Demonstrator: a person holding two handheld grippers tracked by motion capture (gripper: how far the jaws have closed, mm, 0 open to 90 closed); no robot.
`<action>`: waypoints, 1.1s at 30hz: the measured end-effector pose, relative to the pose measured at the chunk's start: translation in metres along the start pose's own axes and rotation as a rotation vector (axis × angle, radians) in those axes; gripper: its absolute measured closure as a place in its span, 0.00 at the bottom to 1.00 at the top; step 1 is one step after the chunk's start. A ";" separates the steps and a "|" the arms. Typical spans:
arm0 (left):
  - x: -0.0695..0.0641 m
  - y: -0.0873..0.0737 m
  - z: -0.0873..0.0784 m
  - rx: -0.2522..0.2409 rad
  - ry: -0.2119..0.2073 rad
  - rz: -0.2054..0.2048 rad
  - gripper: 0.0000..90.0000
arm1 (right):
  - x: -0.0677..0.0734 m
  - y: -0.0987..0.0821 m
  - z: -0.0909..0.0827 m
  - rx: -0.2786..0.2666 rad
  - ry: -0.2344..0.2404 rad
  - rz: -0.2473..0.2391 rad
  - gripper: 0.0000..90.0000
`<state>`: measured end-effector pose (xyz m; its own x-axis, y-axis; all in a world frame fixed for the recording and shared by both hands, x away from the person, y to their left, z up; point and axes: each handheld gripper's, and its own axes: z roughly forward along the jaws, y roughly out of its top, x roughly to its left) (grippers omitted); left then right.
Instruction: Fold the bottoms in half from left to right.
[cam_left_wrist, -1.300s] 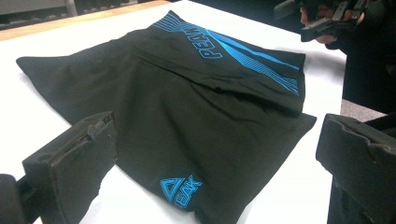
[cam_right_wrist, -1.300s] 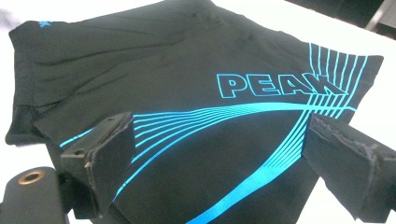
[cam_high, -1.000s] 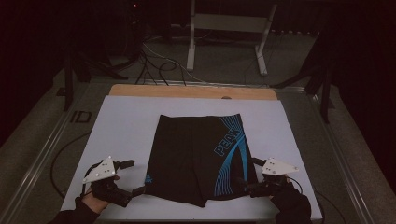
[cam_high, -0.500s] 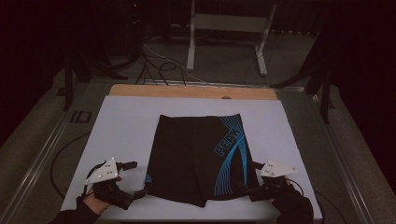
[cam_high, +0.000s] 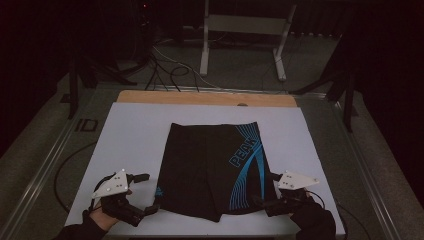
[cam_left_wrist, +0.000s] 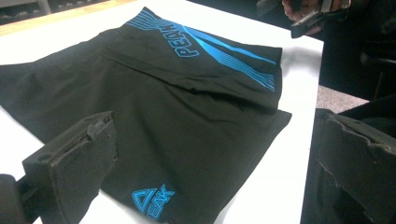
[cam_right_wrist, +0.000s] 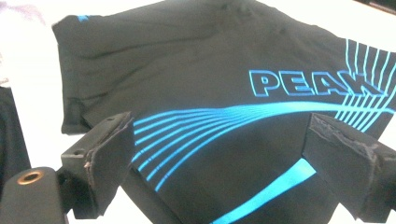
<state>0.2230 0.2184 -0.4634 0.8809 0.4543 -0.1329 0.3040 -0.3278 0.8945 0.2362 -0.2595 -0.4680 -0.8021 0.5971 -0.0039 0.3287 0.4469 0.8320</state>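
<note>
Shorts (cam_right_wrist: 224, 93) cut off at right and bottom edges of right gripper view. Left tongs (cam_left_wrist: 210, 158) cropped by bottom edge. Far floor beyond tabletop (cam_high: 135, 130) too dark to read.

White bench (cam_high: 135, 135) with bare wooden strip (cam_high: 200, 98) along far edge. Beyond it, cables (cam_high: 165, 70) on floor, grey metal stand (cam_high: 245, 30).

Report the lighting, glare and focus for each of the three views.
High view: dim and soft, the room behind almost black; only the white mat under the shorts reads clearly. Left gripper view: brighter, mat slightly washed out, near jaws soft, shorts and PEAK lettering sharp. Right gripper view: mat glares to pure white at the top, jaws blurred, blue stripes crisp.
</note>
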 end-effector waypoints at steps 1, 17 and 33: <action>-0.001 0.001 0.000 0.001 0.001 0.002 0.00 | 0.000 0.002 -0.001 -0.004 -0.001 -0.005 0.11; -0.010 0.020 -0.009 0.005 0.082 0.010 0.00 | -0.001 0.047 -0.010 -0.066 -0.036 -0.054 0.11; -0.010 0.021 -0.008 0.017 0.106 -0.014 0.00 | -0.019 0.083 0.006 -0.082 -0.053 -0.079 0.11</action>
<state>0.2178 0.2139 -0.4402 0.8332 0.5441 -0.0985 0.3232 -0.3347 0.8852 0.2824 -0.2296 -0.4023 -0.7958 0.5975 -0.0989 0.2218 0.4394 0.8705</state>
